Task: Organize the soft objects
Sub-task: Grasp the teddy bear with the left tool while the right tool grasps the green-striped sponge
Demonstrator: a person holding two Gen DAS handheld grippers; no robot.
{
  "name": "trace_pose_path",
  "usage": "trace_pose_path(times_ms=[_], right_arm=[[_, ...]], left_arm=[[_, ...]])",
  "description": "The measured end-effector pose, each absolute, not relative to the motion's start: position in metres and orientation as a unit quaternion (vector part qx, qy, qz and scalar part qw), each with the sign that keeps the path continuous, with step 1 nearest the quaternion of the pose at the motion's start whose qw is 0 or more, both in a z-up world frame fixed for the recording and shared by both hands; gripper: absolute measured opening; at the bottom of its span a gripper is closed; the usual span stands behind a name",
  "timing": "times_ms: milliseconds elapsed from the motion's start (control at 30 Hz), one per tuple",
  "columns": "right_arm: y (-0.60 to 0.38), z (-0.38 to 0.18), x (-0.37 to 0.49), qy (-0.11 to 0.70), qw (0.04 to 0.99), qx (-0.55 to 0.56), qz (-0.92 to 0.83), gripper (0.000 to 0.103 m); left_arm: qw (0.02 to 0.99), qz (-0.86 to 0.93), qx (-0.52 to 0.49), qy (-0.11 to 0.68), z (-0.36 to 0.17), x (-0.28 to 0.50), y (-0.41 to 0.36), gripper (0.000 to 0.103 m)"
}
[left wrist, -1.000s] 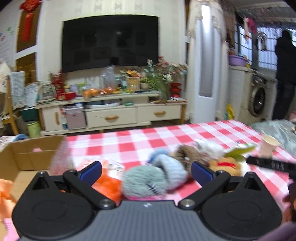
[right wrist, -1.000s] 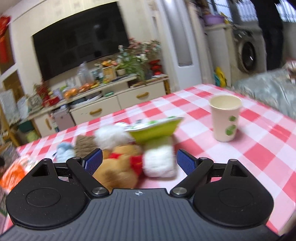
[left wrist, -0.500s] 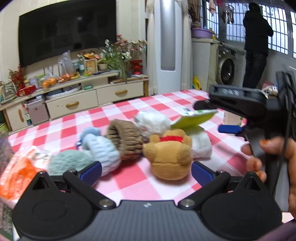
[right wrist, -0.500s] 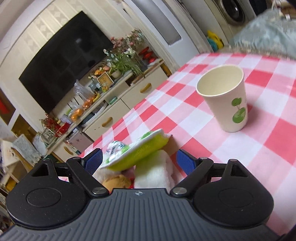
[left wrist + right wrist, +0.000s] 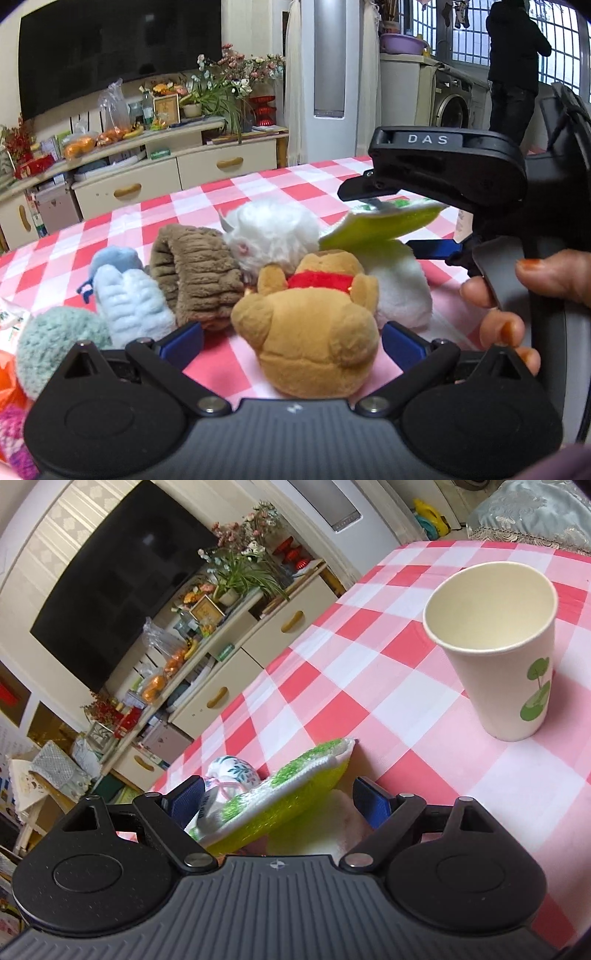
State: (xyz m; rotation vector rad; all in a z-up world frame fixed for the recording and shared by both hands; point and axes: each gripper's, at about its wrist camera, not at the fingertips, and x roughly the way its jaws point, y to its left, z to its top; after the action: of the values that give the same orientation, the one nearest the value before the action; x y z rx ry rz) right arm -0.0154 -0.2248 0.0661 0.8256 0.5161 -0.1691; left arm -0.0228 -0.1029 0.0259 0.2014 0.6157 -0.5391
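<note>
Soft objects lie in a row on the red-checked table point(image 5: 207, 206): a teal pompom point(image 5: 55, 339), a light blue plush point(image 5: 129, 299), a brown knitted roll point(image 5: 195, 273), a white fluffy toy point(image 5: 273, 232), a tan bear with a red collar point(image 5: 314, 332), a white plush roll point(image 5: 402, 284) and a yellow-green sponge cloth point(image 5: 380, 221). My left gripper point(image 5: 291, 339) is open, its jaws either side of the bear. My right gripper point(image 5: 279, 797) is open around the sponge cloth point(image 5: 280, 797); it also shows in the left wrist view point(image 5: 436, 173), held by a hand.
A paper cup point(image 5: 498, 646) stands on the table to the right of the right gripper. An orange packet point(image 5: 7, 380) lies at the far left. A TV cabinet point(image 5: 147, 173) stands beyond the table; a person point(image 5: 517, 62) stands by a washing machine.
The left gripper swung right and came in around the bear. The right gripper tilted down and closed in over the sponge cloth, with the cup now nearer.
</note>
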Motion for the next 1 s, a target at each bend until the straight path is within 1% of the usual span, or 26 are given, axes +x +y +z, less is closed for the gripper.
trace_pose_path(times_ms=[267,333,400,467,500,533,567,633,733,833,1000], right_arm=[[-0.227,0.062,-0.013,0.267,0.874,0.400,-0.068,0.103],[-0.227,0.063,-0.015,0.268,0.875,0.396,-0.069,0.103],[-0.228,0.063,-0.018,0.265,0.876,0.396,-0.070,0.103],[-0.230,0.063,-0.020,0.263,0.876,0.398,-0.069,0.098],[-0.230,0.063,-0.021,0.263,0.876,0.399,-0.067,0.093],[-0.230,0.062,-0.022,0.263,0.877,0.398,-0.066,0.089],[-0.229,0.063,-0.023,0.262,0.878,0.395,-0.067,0.087],[-0.227,0.063,-0.024,0.264,0.881,0.388,-0.067,0.076],[-0.226,0.064,-0.028,0.266,0.884,0.380,-0.058,0.065],[-0.224,0.063,-0.032,0.272,0.886,0.373,-0.051,0.063],[-0.216,0.062,-0.042,0.280,0.885,0.371,-0.037,0.062]], left_arm=[[0.906,-0.264,0.054,0.327,0.021,-0.008,-0.104,0.101],[0.904,-0.264,0.045,0.332,0.022,-0.007,-0.104,0.092],[0.902,-0.265,0.037,0.339,0.022,-0.004,-0.104,0.087],[0.898,-0.273,0.024,0.345,0.022,-0.004,-0.103,0.081],[0.897,-0.275,0.022,0.347,0.023,-0.004,-0.102,0.075],[0.895,-0.279,0.021,0.347,0.023,-0.005,-0.103,0.074],[0.895,-0.282,0.022,0.346,0.024,-0.007,-0.103,0.073],[0.896,-0.277,0.031,0.346,0.025,-0.010,-0.103,0.072],[0.896,-0.275,0.030,0.348,0.026,-0.013,-0.098,0.072],[0.895,-0.270,0.021,0.355,0.027,-0.015,-0.088,0.072],[0.895,-0.261,0.011,0.363,0.029,-0.021,-0.070,0.071]])
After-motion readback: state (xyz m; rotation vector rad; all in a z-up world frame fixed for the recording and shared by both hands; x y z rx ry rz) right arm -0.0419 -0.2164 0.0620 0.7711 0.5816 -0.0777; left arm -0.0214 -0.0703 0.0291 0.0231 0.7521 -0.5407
